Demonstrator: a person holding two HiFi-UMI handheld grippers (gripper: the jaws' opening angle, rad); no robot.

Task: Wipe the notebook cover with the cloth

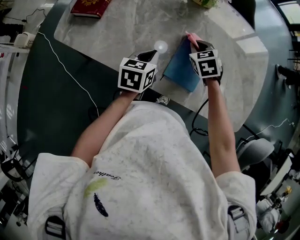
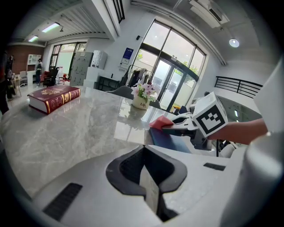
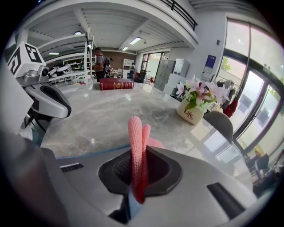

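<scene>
A blue notebook point(image 1: 183, 69) lies on the marble table point(image 1: 122, 33), near its front edge. My right gripper point(image 1: 198, 45) hovers over it, shut on a pink cloth point(image 1: 191, 37) that sticks out past the jaws above the notebook's far end. In the right gripper view the cloth point(image 3: 136, 146) stands folded between the closed jaws. The left gripper view shows the cloth point(image 2: 160, 122) resting on the notebook point(image 2: 171, 138). My left gripper point(image 1: 148, 56) sits just left of the notebook, shut and empty; its jaws point(image 2: 143, 153) meet with nothing between them.
A red hardcover book point(image 1: 90, 7) lies at the table's far left. A white pot of flowers point(image 3: 195, 108) stands at the far side. A white cable point(image 1: 70, 70) runs across the dark floor on the left. A person point(image 3: 100, 60) stands far back in the room.
</scene>
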